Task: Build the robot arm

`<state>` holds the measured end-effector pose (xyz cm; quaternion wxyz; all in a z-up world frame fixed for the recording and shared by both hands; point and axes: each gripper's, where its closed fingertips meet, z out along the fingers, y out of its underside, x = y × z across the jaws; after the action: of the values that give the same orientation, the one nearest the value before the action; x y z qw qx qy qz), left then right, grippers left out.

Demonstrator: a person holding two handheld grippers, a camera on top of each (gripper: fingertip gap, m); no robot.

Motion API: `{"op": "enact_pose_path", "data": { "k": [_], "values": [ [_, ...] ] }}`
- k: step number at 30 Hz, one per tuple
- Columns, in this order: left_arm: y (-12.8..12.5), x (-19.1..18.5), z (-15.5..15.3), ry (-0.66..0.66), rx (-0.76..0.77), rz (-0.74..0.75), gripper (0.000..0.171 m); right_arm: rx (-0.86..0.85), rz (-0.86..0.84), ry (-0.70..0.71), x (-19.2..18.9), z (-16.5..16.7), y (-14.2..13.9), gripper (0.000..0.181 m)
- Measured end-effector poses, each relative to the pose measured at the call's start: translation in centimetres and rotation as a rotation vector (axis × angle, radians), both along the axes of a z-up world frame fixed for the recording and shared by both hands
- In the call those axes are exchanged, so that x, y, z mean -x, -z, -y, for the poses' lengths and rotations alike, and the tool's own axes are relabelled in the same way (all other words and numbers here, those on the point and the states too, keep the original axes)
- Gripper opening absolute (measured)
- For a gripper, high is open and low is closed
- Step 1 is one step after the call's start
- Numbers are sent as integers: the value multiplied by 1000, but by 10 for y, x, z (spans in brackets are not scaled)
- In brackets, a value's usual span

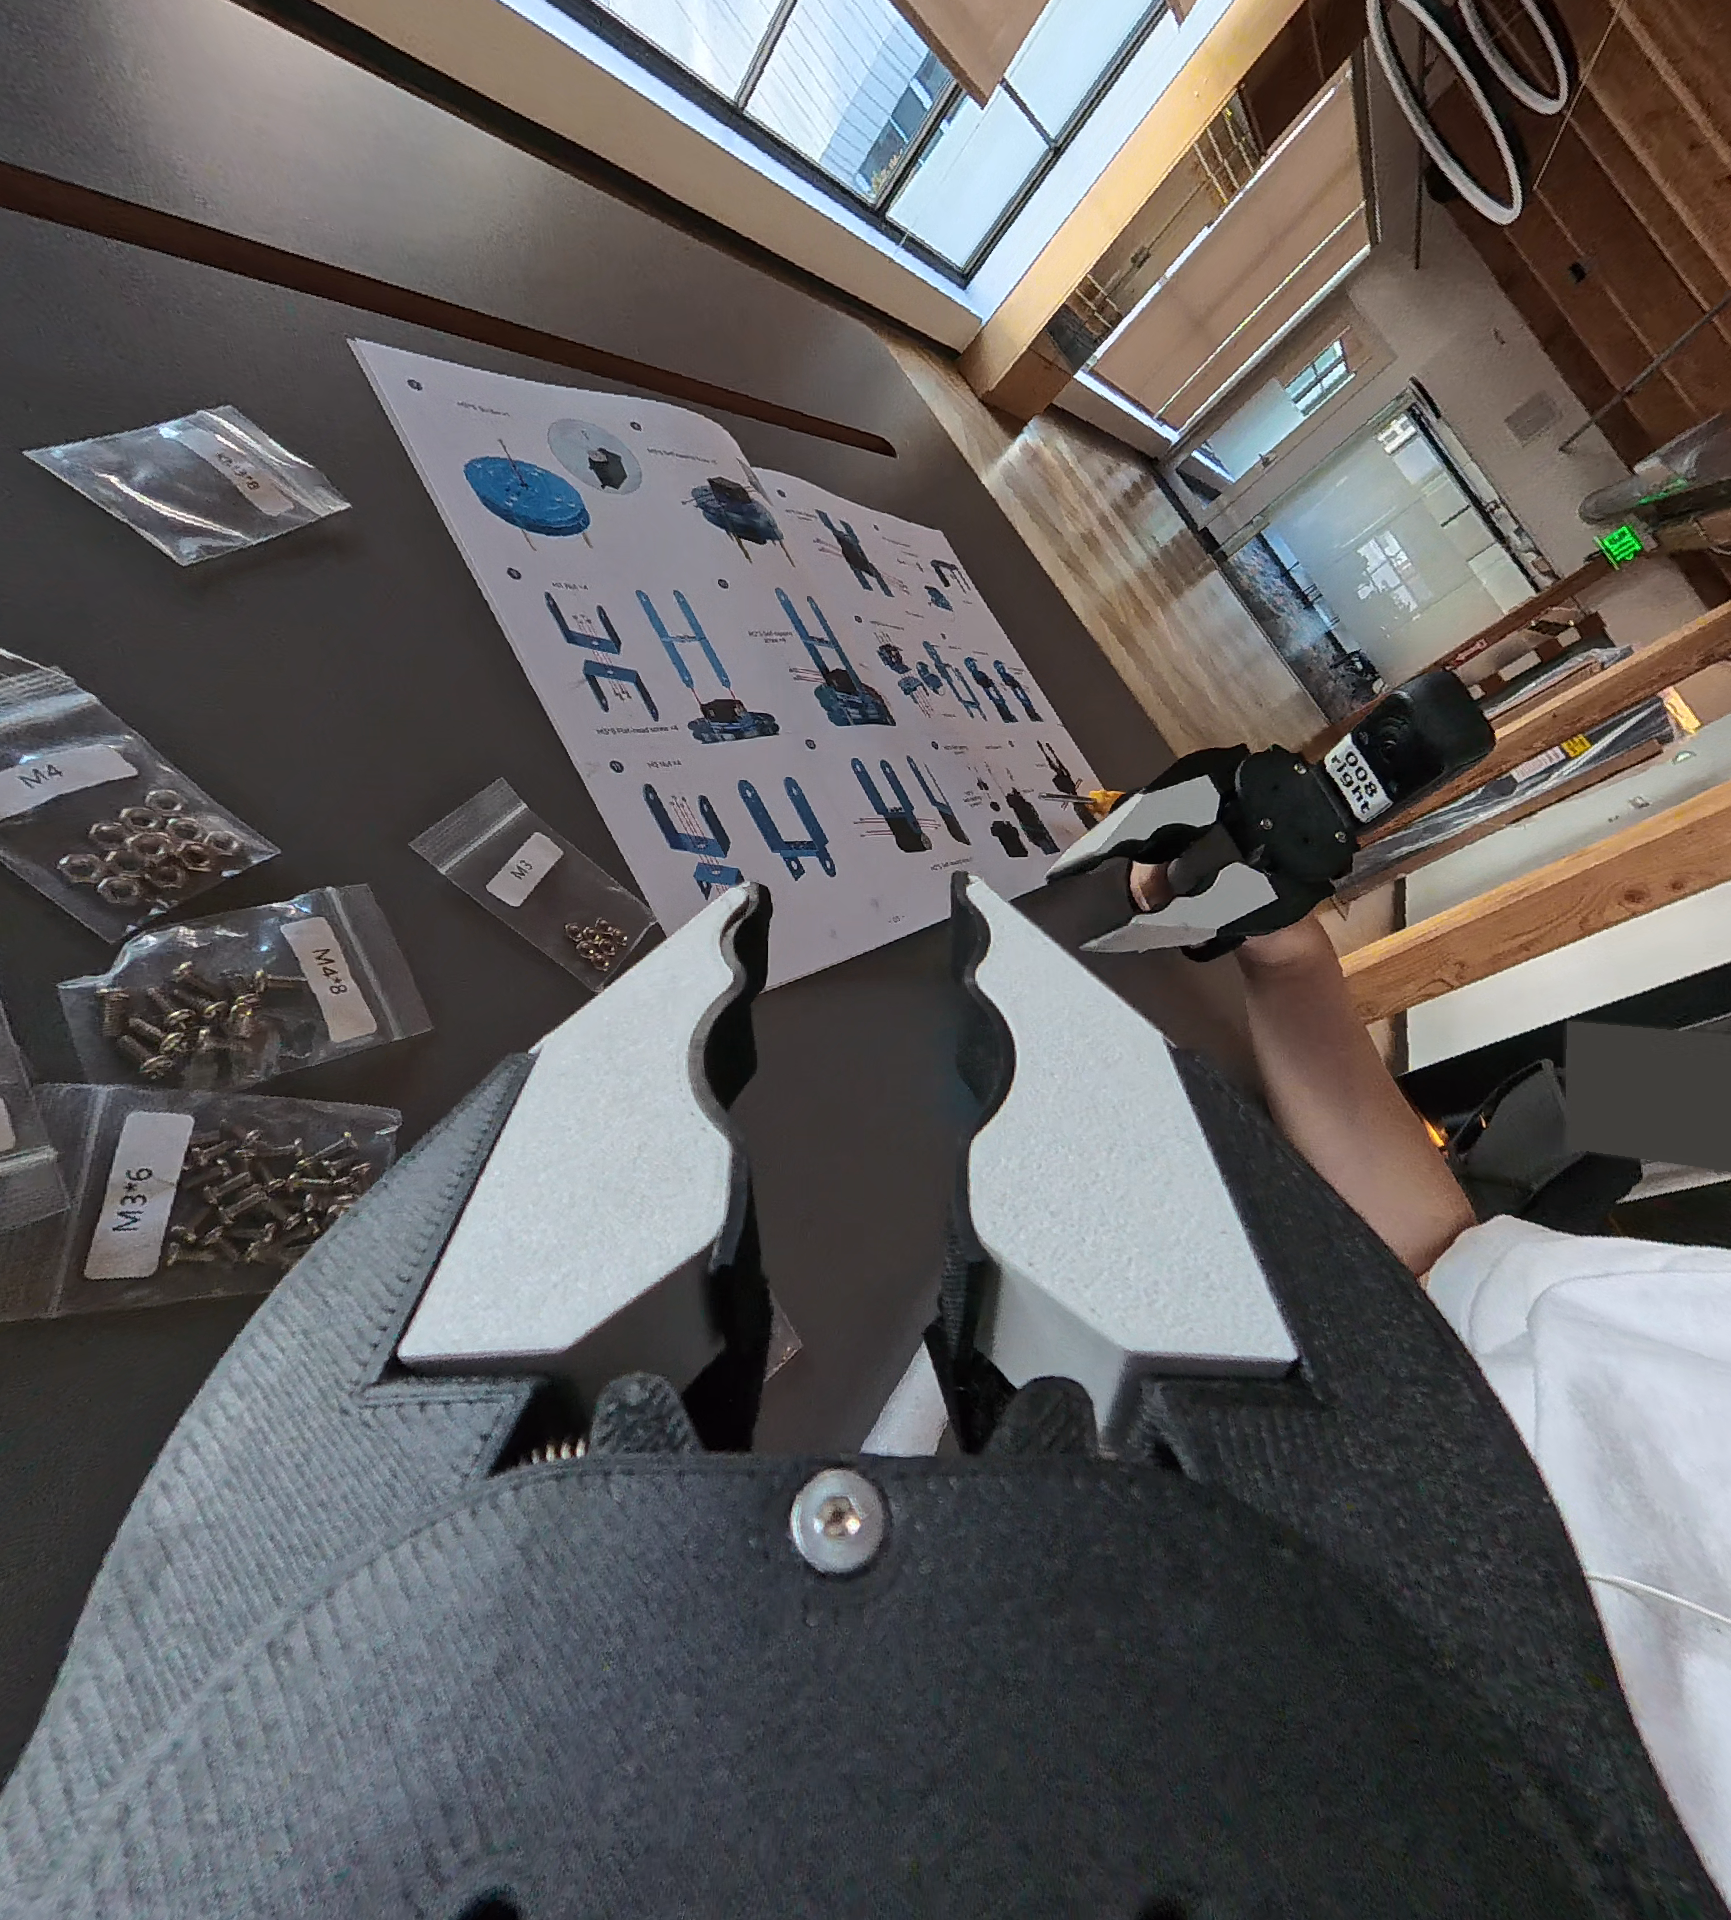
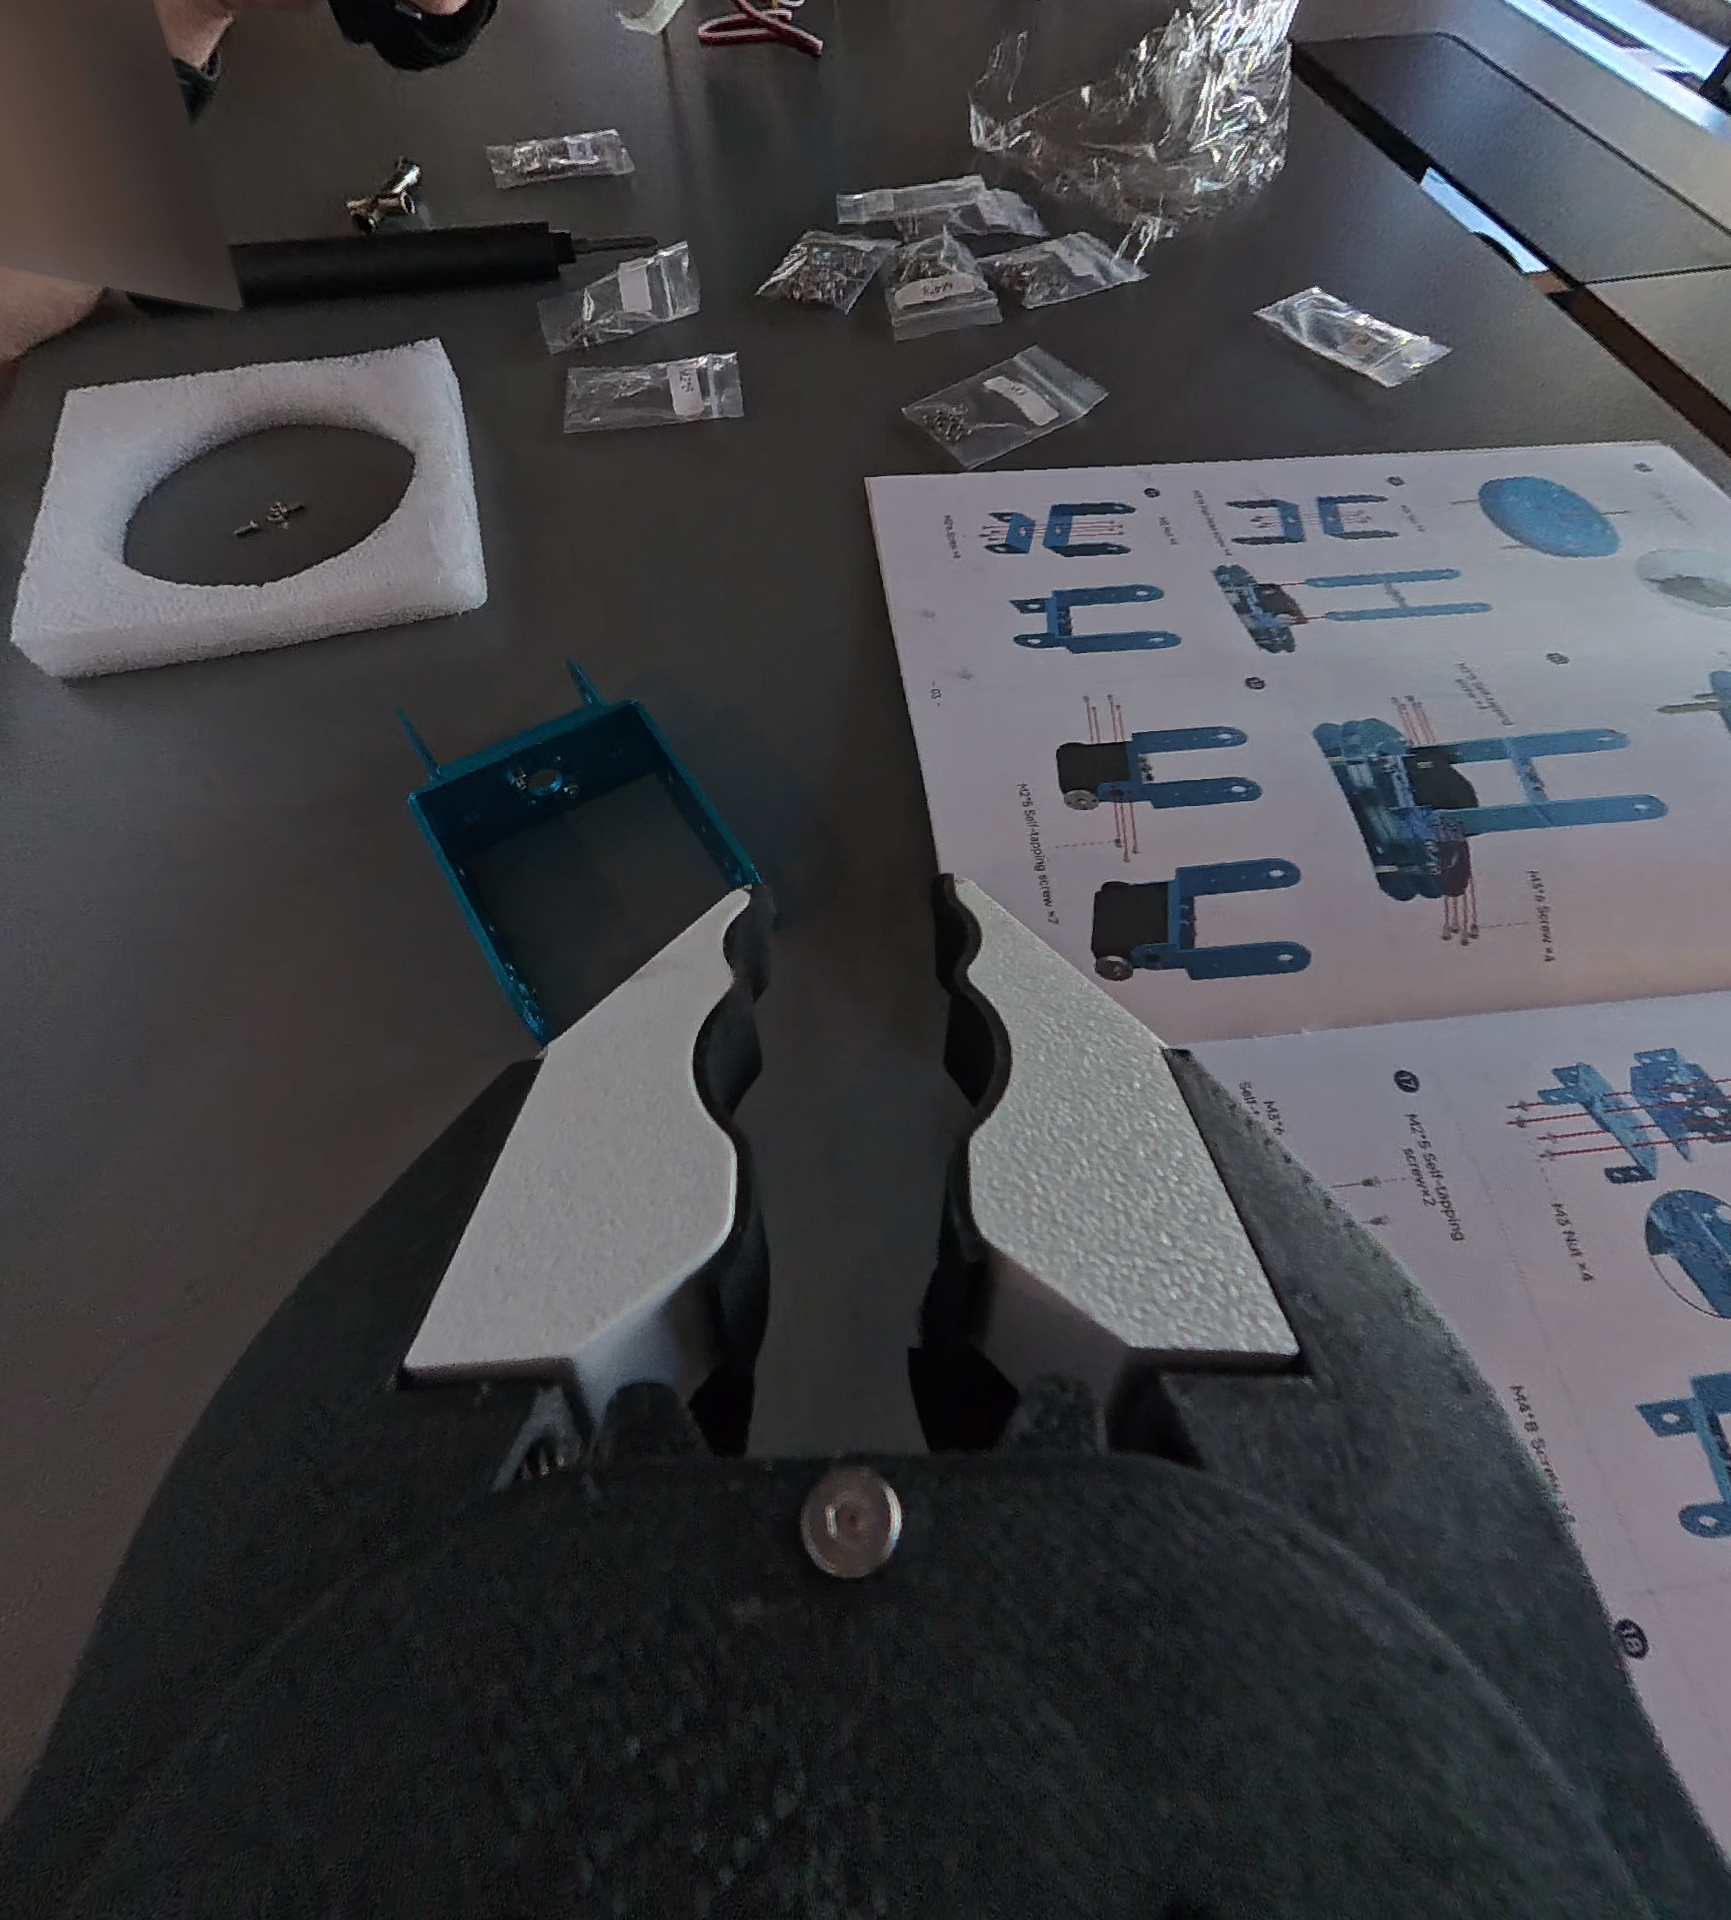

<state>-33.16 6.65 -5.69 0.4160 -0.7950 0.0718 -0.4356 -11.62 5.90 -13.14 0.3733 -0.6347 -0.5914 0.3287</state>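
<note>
Right wrist view: right hand-held gripper hangs half-open, empty, its left tip touching or just over a stiff, light-looking blue metal bracket; grip its thin wall. Left hand-held gripper hovers open, empty, over the dark surface.

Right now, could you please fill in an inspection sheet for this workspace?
Surface: dark grey table.
Job's things: blue metal bracket beside the right gripper; open instruction booklet.
Clutter: small bags of screws and nuts, white foam frame, black cylindrical tool, crumpled clear wrap.
Grippers: left gripper open, empty; right open, empty.
Cables: red and white wires at the far edge.
Surroundings: windows, wooden beams.
</note>
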Motion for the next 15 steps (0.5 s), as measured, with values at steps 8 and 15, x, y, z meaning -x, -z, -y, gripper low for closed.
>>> {"op": "enact_pose_path", "data": {
  "k": [8, 15],
  "values": [
    [-4, 4, 0, -16, -16, -8, 34, -73, -107, 127, 4, -23, -18, 34],
    [-3, 8, -1, -29, -15, -7, 34, -138, -174, 203, -6, -35, -37, 38]
  ]
}}
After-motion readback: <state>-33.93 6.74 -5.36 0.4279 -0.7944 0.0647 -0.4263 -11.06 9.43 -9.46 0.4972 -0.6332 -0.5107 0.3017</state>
